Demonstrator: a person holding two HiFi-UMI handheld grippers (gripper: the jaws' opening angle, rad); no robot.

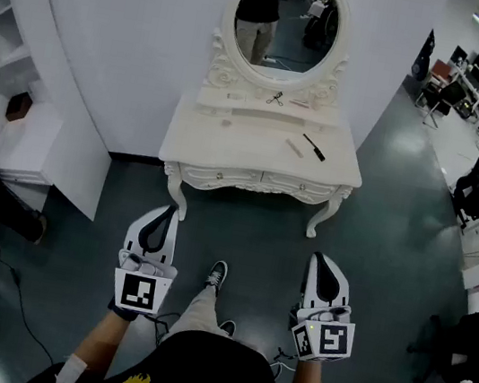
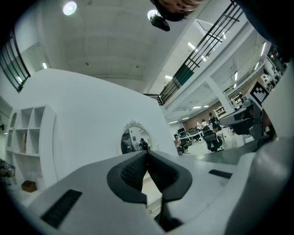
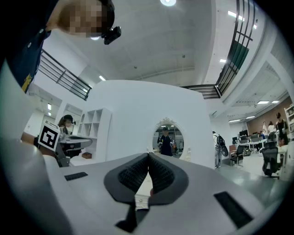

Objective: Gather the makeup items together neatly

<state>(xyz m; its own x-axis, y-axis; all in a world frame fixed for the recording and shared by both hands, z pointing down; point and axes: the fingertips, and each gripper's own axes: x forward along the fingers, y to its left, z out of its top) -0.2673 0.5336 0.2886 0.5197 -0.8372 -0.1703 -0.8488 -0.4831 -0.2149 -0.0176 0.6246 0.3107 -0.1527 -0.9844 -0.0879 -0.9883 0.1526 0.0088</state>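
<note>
**Well ahead of two clenched grippers, makeup lies spread over the dressing table**

On the far left stands a white open-shelved cabinet [image 1: 4,24] with a small brown box [image 1: 19,106] on its lower ledge. Nearer the person, the left gripper [image 1: 167,212] is held over the dark grey floor [image 1: 398,222]. Its black ridged pads are pressed together with nothing between them.

Beyond its tip and well apart from it stands the white carved dressing table [image 1: 219,151], backed by an oval mirror [image 1: 287,17]. On the table's raised back shelf lie a pale slim stick [image 1: 235,95], a dark crossed tool [image 1: 276,98] and a second pale stick [image 1: 300,104]. Toward the right of the main top, a pale pencil-shaped stick [image 1: 294,148] lies near a black slim stick [image 1: 313,147]. What kind of makeup each one is cannot be made out.

The right gripper [image 1: 318,256] is held beside the left one, equally short of the table. It is likewise clenched on nothing. At the far right are black office chairs [image 1: 475,194].
</note>
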